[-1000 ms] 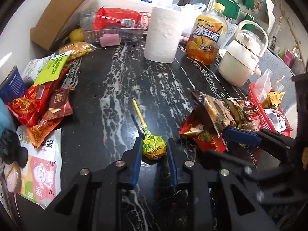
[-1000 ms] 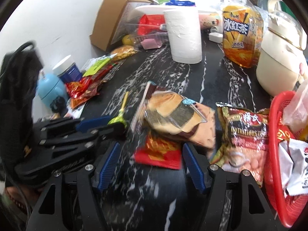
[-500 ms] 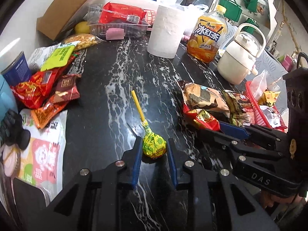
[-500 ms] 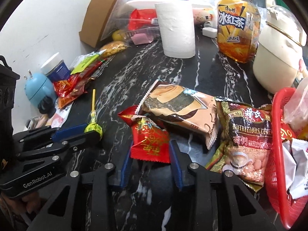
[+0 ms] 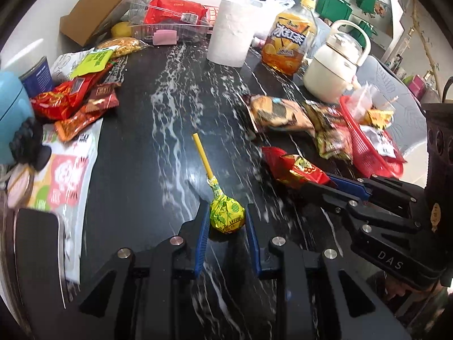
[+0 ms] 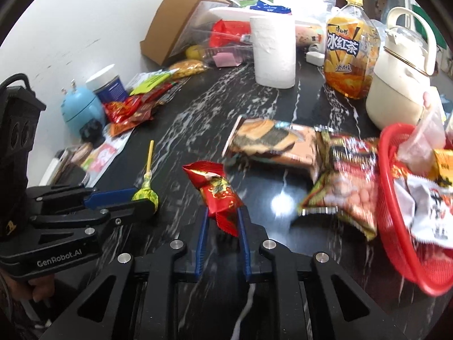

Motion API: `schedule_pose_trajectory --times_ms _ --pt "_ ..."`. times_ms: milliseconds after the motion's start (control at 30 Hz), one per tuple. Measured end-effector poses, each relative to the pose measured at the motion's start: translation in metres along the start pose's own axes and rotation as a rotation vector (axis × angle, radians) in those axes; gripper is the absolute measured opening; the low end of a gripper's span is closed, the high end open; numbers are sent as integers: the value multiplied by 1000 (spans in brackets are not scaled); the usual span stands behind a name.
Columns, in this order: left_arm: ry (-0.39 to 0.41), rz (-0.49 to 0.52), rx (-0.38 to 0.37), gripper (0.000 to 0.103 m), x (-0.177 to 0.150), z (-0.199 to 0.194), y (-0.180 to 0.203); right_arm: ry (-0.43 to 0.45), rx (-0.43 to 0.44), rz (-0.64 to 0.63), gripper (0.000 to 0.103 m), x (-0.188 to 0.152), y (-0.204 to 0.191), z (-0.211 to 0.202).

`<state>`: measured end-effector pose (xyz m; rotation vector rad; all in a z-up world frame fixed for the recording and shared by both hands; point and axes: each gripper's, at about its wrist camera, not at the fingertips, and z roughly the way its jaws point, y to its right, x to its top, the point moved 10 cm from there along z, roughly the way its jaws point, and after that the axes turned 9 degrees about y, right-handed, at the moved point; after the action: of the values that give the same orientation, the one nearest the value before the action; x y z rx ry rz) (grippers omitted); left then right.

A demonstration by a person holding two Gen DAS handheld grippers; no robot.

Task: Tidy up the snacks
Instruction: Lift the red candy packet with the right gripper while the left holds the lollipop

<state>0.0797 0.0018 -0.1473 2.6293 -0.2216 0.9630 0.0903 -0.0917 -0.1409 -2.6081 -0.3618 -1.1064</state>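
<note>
Lollipop (image 5: 226,212) mid-table (image 5: 158,170), clear marble ahead; basket (image 6: 396,198) at right edge.

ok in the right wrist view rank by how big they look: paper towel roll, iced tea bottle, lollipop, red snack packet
1. iced tea bottle
2. paper towel roll, close behind the bottle
3. red snack packet, nearer the camera, so it looks bigger than it is
4. lollipop, smallest
</note>
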Motion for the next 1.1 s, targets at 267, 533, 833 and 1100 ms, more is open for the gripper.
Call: schedule_pose_trajectory --times_ms 267,533,833,1100 --pt "-24 29 -10 25 -26 -20 15 -22 0 -66 20 -34 -11 -32" --pt "-45 40 -25 25 -43 -31 25 -38 44 -96 23 -53 -23 -50" --pt "-46 5 -46 25 -41 -24 22 -34 119 -75 50 -51 -34 -48" --pt "-52 8 -62 25 -37 -20 24 -86 134 -96 72 -54 -31 -30"
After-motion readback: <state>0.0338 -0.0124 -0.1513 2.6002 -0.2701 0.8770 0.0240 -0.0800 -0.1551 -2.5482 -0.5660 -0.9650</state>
